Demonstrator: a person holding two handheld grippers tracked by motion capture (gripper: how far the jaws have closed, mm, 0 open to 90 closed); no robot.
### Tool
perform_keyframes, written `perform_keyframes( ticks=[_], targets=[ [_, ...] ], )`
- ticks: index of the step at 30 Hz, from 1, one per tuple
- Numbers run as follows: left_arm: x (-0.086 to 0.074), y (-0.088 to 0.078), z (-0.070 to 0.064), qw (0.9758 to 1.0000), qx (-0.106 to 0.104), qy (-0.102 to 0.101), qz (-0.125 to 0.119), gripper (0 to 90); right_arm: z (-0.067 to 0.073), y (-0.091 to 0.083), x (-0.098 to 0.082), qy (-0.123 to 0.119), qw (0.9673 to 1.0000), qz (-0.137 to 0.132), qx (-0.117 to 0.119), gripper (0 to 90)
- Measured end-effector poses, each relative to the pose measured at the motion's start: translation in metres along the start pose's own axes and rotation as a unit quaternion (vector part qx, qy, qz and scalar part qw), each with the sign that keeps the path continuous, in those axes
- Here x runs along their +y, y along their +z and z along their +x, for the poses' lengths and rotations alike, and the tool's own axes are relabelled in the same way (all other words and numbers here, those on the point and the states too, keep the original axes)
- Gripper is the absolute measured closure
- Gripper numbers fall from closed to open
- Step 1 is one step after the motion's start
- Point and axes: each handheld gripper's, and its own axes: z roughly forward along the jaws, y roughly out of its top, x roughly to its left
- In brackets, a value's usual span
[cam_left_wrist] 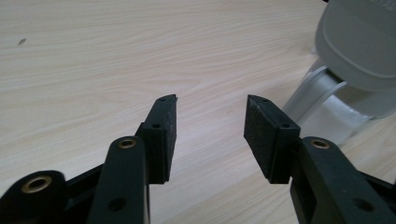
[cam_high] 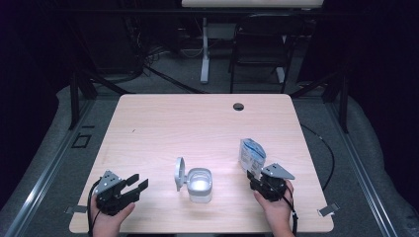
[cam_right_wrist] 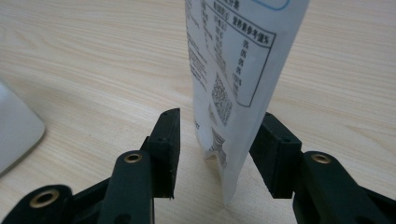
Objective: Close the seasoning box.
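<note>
My right gripper (cam_right_wrist: 217, 135) sits low on the worktop (cam_high: 163, 123), jaws spread with the pouch (cam_right_wrist: 238, 70) standing between them. There is a gap on the left pad and the right pad is at or near the film; I judge no squeeze, so released. In the high view the pouch (cam_high: 252, 154) stands upright just beyond my right gripper (cam_high: 258, 177), right of centre.

Handling guess: thin printed film, white with a blue label, light, soft, crushable, probably slick. It stands on its own base, so a nudge could tip it. I would take hold across the lower body, flat faces to the pads, with gentle pressure.

My left gripper (cam_left_wrist: 211, 128) has its jaws apart, nothing in them, and bare wood beneath. The open white container (cam_high: 199, 185) with its flip lid (cam_high: 180, 174) raised sits mid-worktop, near my left gripper (cam_high: 133, 186). It is rigid plastic and looks steady.
</note>
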Motion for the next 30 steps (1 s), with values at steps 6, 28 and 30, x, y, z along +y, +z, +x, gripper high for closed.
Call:
perform_keyframes(
  ticks=[6,28,30],
  targets=[
    [0.016,0.004,-0.011,0.9997,-0.023,0.011,-0.003,66.3,0.001,-0.008,-0.001,0.001,1.0000,-0.007,0.003,53.4],
    [0.046,0.017,-0.038,0.9959,-0.075,0.050,0.002,90.0,0.003,-0.027,-0.008,-0.017,0.9997,-0.010,0.012,51.1],
    [0.047,0.017,-0.041,0.9956,-0.076,0.054,0.002,90.0,0.003,-0.029,-0.009,-0.015,0.9997,-0.011,0.013,50.4]
  ],
)
